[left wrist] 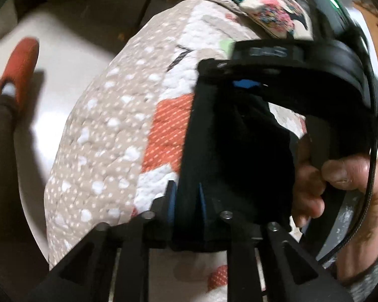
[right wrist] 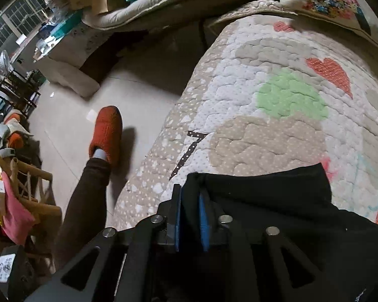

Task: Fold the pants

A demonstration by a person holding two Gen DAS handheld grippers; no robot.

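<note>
The black pants (left wrist: 229, 151) hang in front of the left wrist camera above the quilted bed cover (left wrist: 108, 130). My left gripper (left wrist: 186, 201) is shut on a fold of the pants between its blue pads. The right gripper's body (left wrist: 302, 58) and the hand holding it show at the right of this view. In the right wrist view my right gripper (right wrist: 190, 216) is shut on the black pants (right wrist: 264, 196), which spread to the right over the quilt (right wrist: 277, 88).
The bed's edge curves down to a pale tiled floor (right wrist: 75, 115). The person's leg and orange slipper (right wrist: 107, 133) stand beside the bed. A floral pillow (right wrist: 327, 0) lies at the bed's head. Cluttered furniture and a wooden rack (right wrist: 25, 176) stand at the left.
</note>
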